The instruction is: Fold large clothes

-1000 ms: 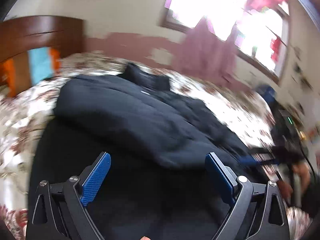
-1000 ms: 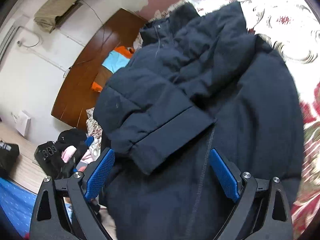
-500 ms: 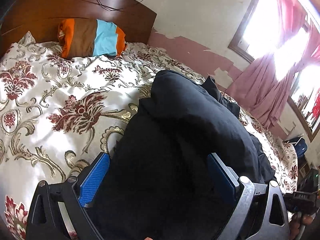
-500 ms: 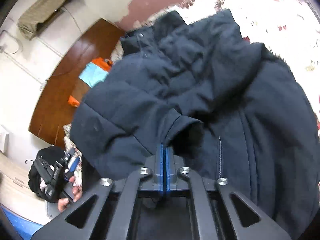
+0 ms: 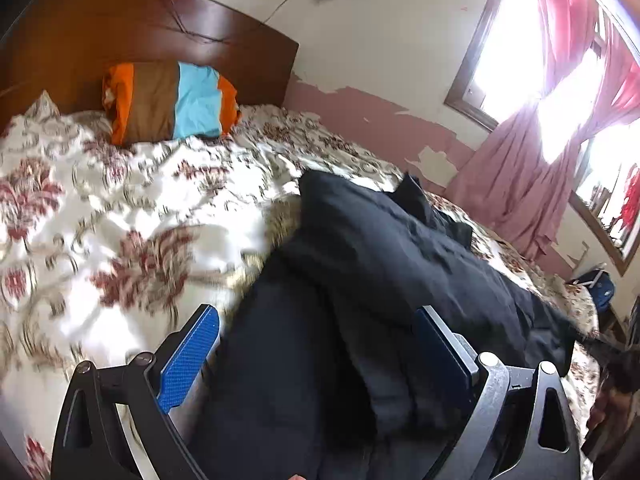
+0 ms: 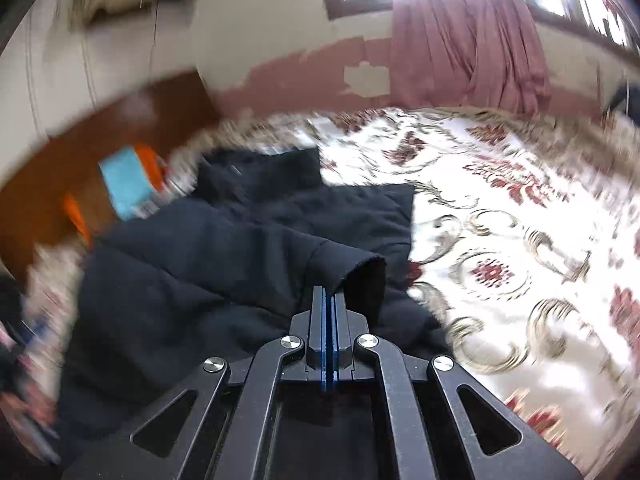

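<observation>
On the floral bedspread (image 5: 120, 208), a dark padded jacket (image 5: 400, 264) lay half folded, one sleeve cuff pinched.

Left wrist view: the left gripper (image 5: 316, 344) hung spread wide over the jacket's near edge, holding nothing, so that side was unpinned and could drag. Right wrist view: the right gripper (image 6: 329, 300) was closed tight on the sleeve cuff (image 6: 360, 268); thick, slippery padding might pull free, or the bulky sleeve might spring back off the jacket body.

Ahead of our left fingers we see a floral bedspread (image 5: 120, 216), a striped pillow (image 5: 168, 100) against a wooden headboard (image 5: 140, 28), a peeling pink-and-white wall (image 5: 380, 80), and right of them, bright windows (image 5: 508, 52) with pink curtains (image 5: 520, 184).
</observation>
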The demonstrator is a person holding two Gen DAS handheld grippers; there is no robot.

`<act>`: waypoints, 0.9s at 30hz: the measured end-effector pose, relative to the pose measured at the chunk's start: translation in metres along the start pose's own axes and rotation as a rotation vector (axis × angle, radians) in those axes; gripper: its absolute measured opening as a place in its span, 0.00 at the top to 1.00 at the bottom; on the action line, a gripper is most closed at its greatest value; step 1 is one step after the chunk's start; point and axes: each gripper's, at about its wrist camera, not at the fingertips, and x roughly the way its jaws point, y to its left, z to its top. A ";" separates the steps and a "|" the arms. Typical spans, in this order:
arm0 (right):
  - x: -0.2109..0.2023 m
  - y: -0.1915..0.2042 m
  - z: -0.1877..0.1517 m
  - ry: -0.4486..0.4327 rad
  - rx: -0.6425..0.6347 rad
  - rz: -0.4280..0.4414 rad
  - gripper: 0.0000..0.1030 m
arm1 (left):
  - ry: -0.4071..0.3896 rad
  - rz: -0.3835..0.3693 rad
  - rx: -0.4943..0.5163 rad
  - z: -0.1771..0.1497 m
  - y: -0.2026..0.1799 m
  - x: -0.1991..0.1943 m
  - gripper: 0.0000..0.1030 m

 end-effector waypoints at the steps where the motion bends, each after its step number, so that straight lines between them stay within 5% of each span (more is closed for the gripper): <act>1: 0.010 0.004 -0.001 0.019 -0.048 -0.049 0.95 | -0.006 0.012 0.007 0.005 -0.001 0.003 0.05; 4: 0.023 0.008 -0.001 0.051 -0.095 -0.143 0.85 | 0.008 0.038 0.029 0.016 -0.003 0.017 0.05; 6: 0.013 0.011 0.007 0.010 -0.090 -0.157 0.53 | 0.027 0.047 0.035 0.020 -0.002 0.027 0.05; 8: -0.001 0.022 0.016 -0.074 -0.116 -0.130 0.37 | 0.037 0.030 0.024 0.023 0.000 0.034 0.05; 12: -0.009 0.058 0.028 -0.130 -0.203 -0.011 0.37 | 0.058 -0.035 -0.007 0.026 -0.004 0.048 0.05; 18: 0.042 0.098 0.029 0.037 -0.252 0.132 0.38 | 0.132 0.033 0.108 0.011 -0.023 0.074 0.05; 23: 0.085 0.097 0.004 0.161 -0.169 0.194 0.37 | 0.135 0.041 0.142 0.009 -0.025 0.075 0.02; 27: 0.099 0.100 -0.014 0.183 -0.160 0.220 0.37 | 0.141 0.072 0.187 0.003 -0.030 0.080 0.00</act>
